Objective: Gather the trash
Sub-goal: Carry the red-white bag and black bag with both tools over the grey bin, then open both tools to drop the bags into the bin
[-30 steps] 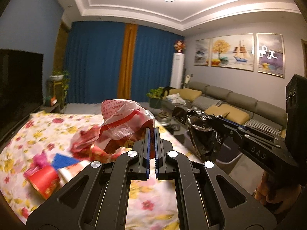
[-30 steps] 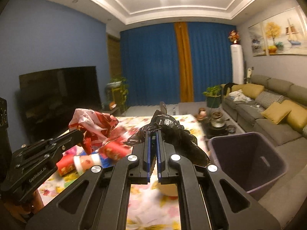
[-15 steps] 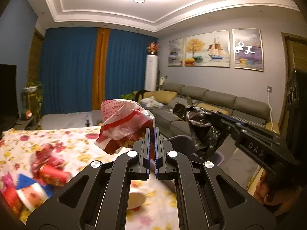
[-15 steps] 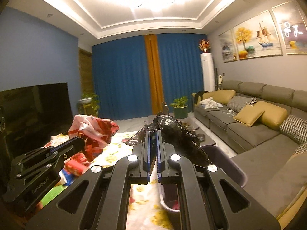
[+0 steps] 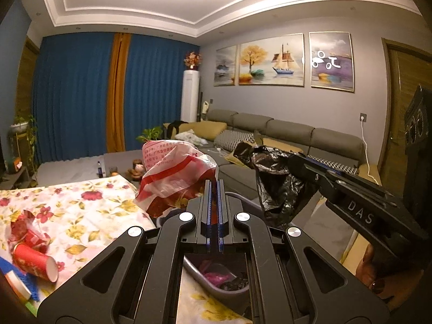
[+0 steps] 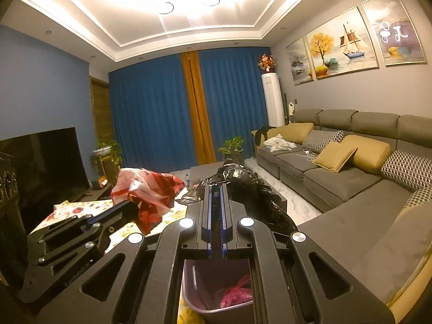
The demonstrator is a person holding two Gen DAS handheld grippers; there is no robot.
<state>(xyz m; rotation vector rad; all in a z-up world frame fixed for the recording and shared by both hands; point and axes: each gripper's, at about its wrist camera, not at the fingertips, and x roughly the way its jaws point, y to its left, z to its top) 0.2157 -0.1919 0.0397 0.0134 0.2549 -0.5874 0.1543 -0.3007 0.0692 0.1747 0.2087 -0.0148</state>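
Observation:
My left gripper is shut on a red and white plastic bag, held in the air over the grey trash bin. My right gripper is shut on a crumpled black plastic bag, also above the bin, which holds pink and dark trash. The black bag and right gripper show at the right of the left wrist view. The red bag and left gripper show at the left of the right wrist view.
A table with a floral cloth lies to the left, with red paper cups and crumpled wrappers on it. A grey sofa with cushions runs along the right. A television stands at the left.
Both grippers have swung right, away from the table, carrying their bags. The bin now lies directly below both.

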